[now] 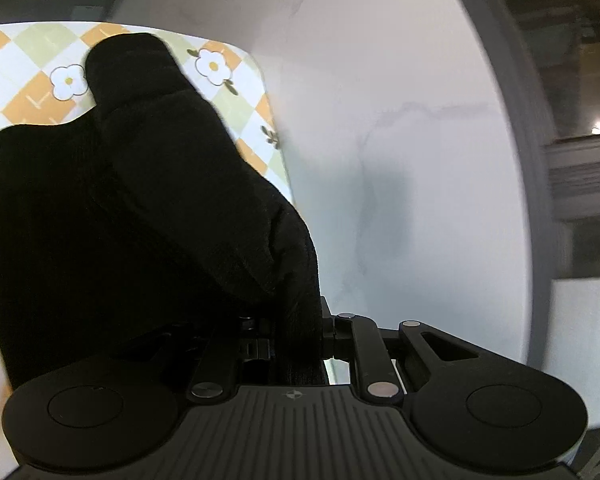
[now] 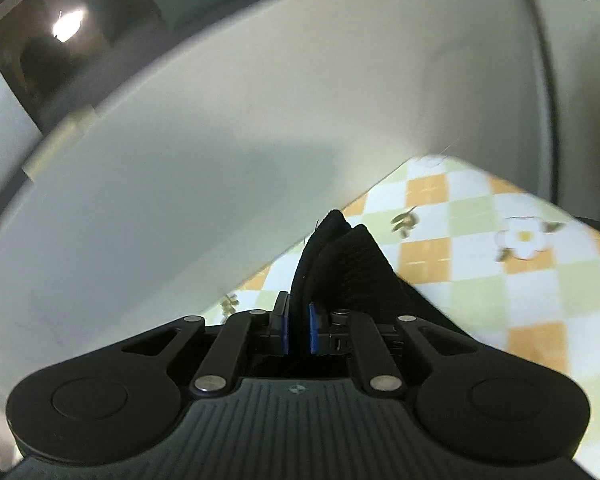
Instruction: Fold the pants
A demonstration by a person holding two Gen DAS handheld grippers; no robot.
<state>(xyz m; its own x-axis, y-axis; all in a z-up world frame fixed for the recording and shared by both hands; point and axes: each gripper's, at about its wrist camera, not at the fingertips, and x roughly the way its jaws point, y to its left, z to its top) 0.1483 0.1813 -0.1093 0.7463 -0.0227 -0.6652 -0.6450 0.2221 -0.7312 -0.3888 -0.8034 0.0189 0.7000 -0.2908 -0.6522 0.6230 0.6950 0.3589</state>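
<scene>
White marbled tabletop carries a checked flower mat. Left wrist view: the left gripper is clamped on the black pants, which rise ahead of its jaws and drape leftward over the mat. Right wrist view: the right gripper pinches a pants fold between blue pads, cloth peaking just beyond the jaws, trailing right.

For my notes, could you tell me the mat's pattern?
The mat has orange, green and white checks with white flowers, clearest from the right wrist.
</scene>
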